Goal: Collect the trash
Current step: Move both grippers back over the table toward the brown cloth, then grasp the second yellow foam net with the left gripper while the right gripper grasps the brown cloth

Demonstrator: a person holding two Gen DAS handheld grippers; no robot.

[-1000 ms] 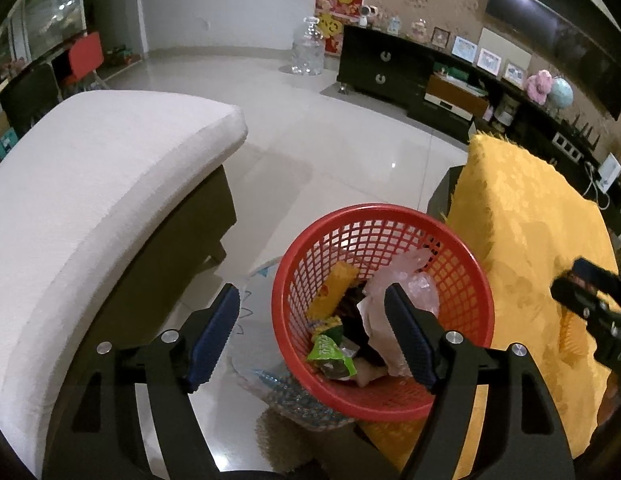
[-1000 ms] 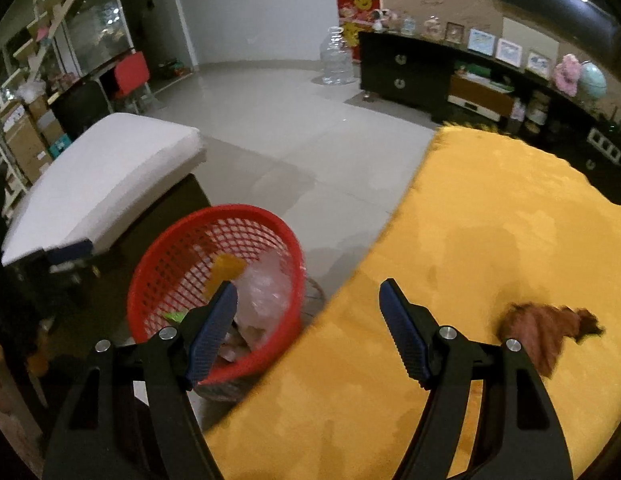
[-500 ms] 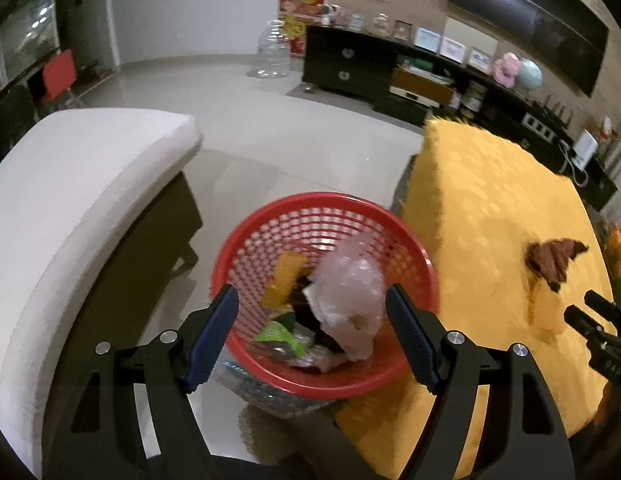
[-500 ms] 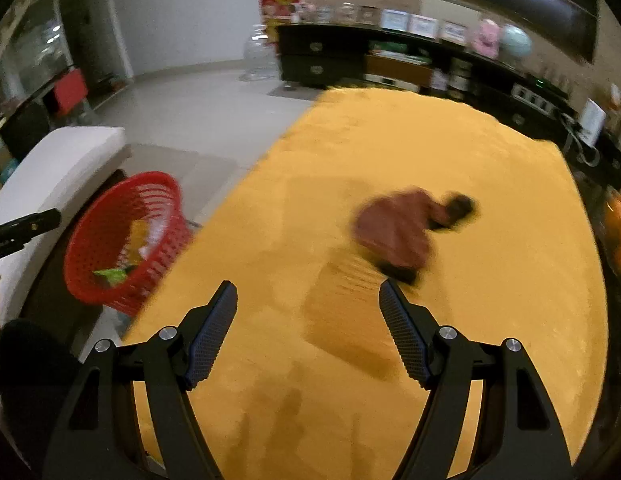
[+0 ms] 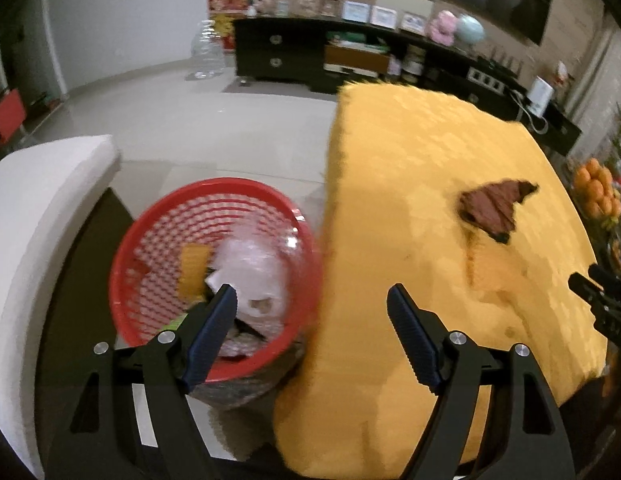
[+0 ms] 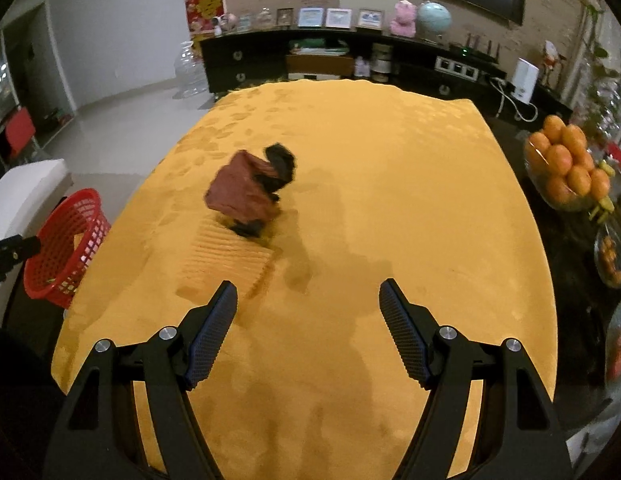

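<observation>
Right wrist: brown wrapper (image 6: 242,194) beyond parted jaws

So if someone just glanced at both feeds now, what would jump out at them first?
Probably the yellow cloth covering the table, with one crumpled brown wrapper lying alone on its left half. Next, the red basket on the floor off the table's left edge, already holding a clear plastic bag and other scraps. A bowl of oranges sits off the cloth's right edge.
</observation>
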